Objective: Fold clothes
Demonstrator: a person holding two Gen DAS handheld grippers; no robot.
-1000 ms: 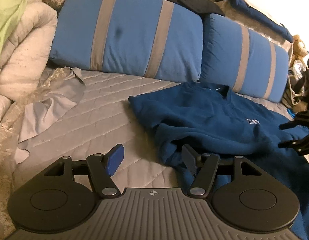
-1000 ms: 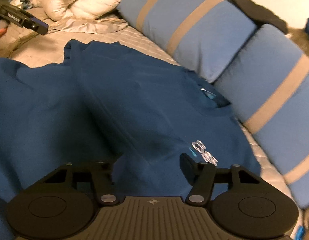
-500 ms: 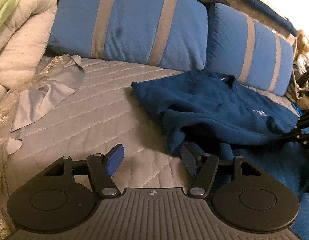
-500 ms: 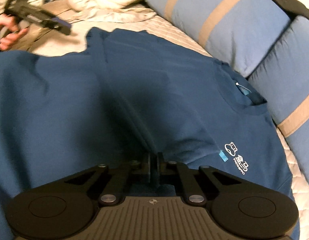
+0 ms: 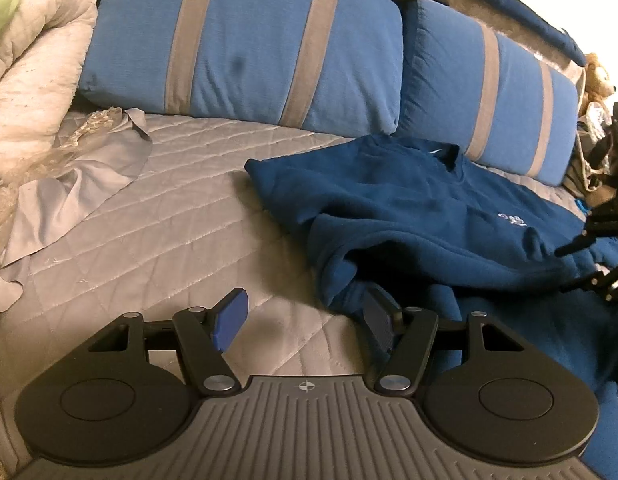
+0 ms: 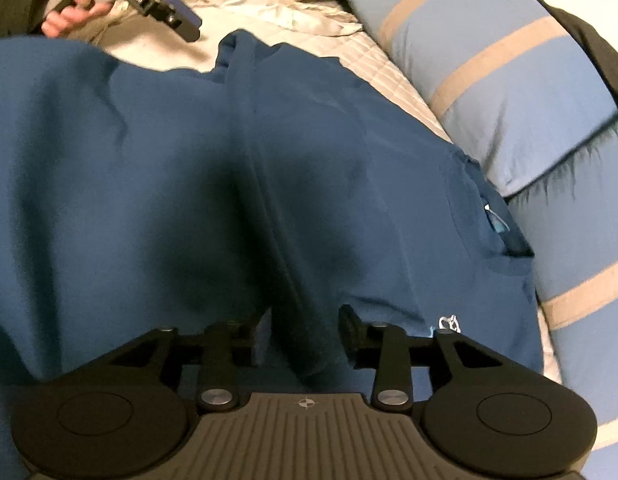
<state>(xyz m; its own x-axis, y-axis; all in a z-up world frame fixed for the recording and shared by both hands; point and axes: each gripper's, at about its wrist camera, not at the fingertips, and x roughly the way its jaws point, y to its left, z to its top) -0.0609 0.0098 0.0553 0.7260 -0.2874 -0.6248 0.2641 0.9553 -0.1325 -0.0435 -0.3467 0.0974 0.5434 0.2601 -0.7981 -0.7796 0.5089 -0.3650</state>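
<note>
My blue sweatshirt (image 6: 349,184) lies rumpled on the bed (image 5: 169,216), barely half folded — my left tool (image 5: 305,320) spread, empty; my right tool (image 6: 305,332) just reopening over a ridge, pads clear

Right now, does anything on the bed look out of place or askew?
Yes. The blue sweatshirt lies bunched rather than flat, one sleeve edge rolled into a hollow fold by the left gripper. A loose grey cloth sits crumpled on the quilted mattress.
</note>
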